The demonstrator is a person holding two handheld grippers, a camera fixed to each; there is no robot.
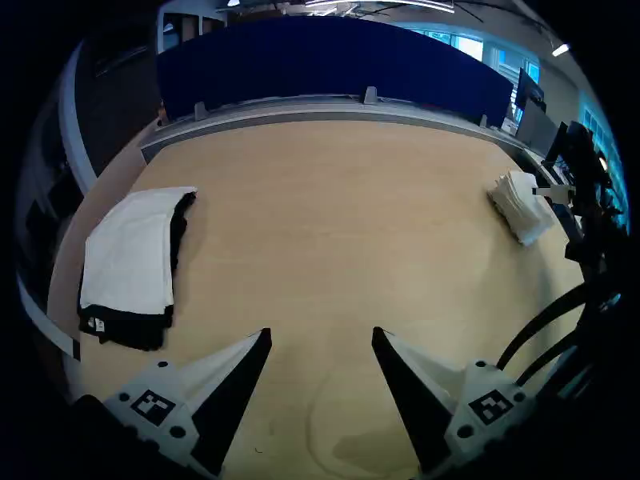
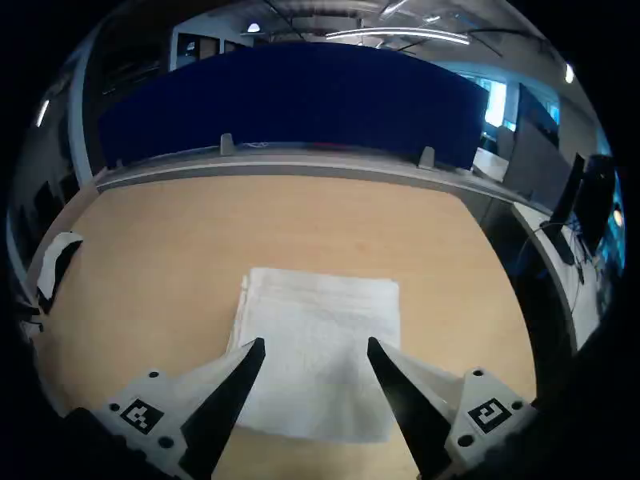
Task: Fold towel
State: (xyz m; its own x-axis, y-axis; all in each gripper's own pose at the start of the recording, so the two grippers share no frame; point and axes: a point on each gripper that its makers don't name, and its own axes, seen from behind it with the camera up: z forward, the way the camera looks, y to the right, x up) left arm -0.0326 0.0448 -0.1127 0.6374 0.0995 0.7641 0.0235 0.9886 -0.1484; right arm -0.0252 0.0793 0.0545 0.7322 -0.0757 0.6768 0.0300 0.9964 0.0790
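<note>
Right gripper view: white rectangular terry towel (image 2: 320, 312) lies flat on the light wooden surface (image 2: 184, 232), dead ahead of my right gripper (image 2: 314, 342). Its near part lies under the jaws, which are spread wide and empty. Long axis looks roughly in line with the jaws, though the lens makes that hard to call. My left gripper (image 1: 321, 330) hangs over bare wood, jaws also wide and empty. What I take for the same towel (image 1: 520, 204) sits well off to its right, and a stack of folded white-over-black cloths (image 1: 132, 256) is to its left. Right hand is clearly nearer, so I'd take the near edge with it.
</note>
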